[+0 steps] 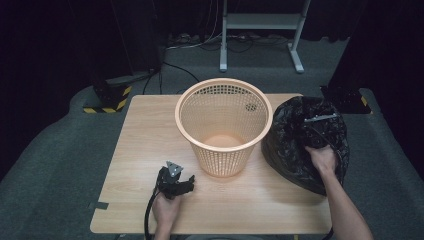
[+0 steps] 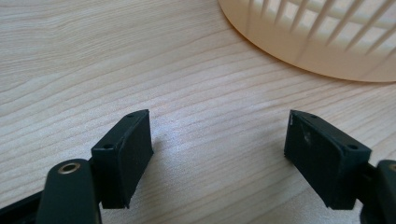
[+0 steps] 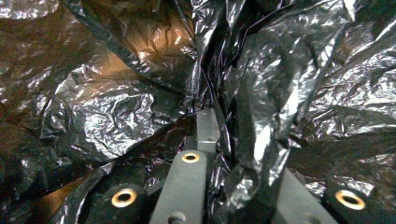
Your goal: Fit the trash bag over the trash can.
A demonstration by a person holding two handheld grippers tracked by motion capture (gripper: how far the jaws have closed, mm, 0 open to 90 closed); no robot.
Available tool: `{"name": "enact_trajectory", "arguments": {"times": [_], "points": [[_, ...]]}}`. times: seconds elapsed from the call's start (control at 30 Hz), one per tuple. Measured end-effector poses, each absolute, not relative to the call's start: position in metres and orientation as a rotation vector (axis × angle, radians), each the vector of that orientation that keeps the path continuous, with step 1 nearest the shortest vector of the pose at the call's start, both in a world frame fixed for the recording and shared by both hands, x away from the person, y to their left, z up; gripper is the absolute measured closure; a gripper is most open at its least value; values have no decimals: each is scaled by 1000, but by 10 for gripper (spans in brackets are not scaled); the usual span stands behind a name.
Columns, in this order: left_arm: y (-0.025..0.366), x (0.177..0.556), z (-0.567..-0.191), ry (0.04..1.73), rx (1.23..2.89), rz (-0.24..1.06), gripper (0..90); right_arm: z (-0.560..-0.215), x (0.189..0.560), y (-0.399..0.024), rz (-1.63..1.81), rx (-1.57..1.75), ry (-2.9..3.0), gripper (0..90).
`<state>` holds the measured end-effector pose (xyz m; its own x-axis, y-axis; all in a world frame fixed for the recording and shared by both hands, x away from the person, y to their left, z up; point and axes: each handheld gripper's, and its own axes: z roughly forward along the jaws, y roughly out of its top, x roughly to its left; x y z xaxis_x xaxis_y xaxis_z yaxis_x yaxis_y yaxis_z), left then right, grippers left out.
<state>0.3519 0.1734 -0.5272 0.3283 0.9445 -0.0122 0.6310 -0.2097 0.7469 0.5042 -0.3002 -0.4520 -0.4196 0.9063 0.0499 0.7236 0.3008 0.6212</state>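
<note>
In the high view, a wooden surface [image 1: 150, 150] is seen with an orange mesh basket [image 1: 223, 125] standing upright at its middle, nearer the far edge. A crumpled black plastic bag [image 1: 295, 145] is heaped at the right edge of the surface, just beside the basket; whether the two touch cannot be told. The right tongs [image 1: 316, 131] are buried in the top folds of the bag, and the right hand [image 1: 321, 159] is laid against the plastic behind them. The left tongs [image 1: 176, 184] are held by the left hand [image 1: 165, 207] near the front edge of the surface, just left of the basket's foot — a black cable is trailed from them toward the front edge.

In the left gripper view, the left tongs [image 2: 219, 154] are shown wide apart with nothing between them, close above the bare wood grain of the surface [image 2: 116, 60]. The pale orange foot of the basket [image 2: 317, 42] is seen at the upper right, apart from the pads.

In the right gripper view, the right tongs [image 3: 210, 126] are drawn tightly together on a fold of the bag [image 3: 116, 102] — black film is pinched at the tips and draped over the right-hand side of the tool. Glossy, wrinkled plastic is spread on all sides, with an orange glow showing through it at the upper left.
</note>
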Motion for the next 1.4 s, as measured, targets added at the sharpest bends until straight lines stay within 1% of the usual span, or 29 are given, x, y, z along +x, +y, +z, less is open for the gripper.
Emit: {"name": "enact_trajectory", "arguments": {"times": [0.87,1.4], "points": [[174,352,-527,1384,1937,606,235,-402,478,-317,886,1394,2239,885],[174,352,-527,1377,1939,605,236,-387,469,-320,913,1366,2242,885]]}}
